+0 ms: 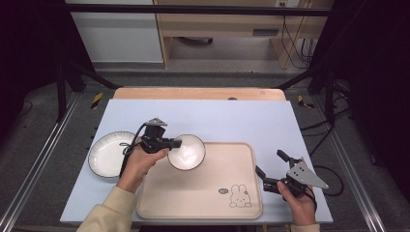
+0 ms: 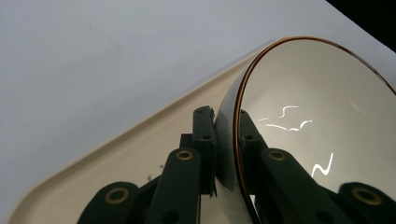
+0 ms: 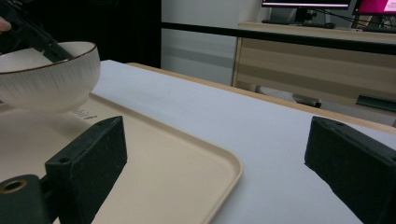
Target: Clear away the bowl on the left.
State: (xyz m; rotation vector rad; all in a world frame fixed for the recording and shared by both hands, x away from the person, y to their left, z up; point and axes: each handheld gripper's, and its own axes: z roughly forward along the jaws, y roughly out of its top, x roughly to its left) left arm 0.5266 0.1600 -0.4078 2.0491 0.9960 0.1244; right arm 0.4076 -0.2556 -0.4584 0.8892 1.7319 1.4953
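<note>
Over tray (image 1: 203, 193), left tool (image 1: 177, 143) clamping bowl (image 1: 187, 152) rim, right tool (image 1: 270, 169) agape

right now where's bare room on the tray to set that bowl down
Most of the tray is bare: the middle and near-left stretch, between the bowl held by the left gripper and the rabbit print. It is crowded at the far-left corner, beside the plate.

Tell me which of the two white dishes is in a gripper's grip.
The bowl at the tray's far left corner: the left gripper pinches its rim. The plate, left of the tray, lies flat on the table, ungripped.
</note>
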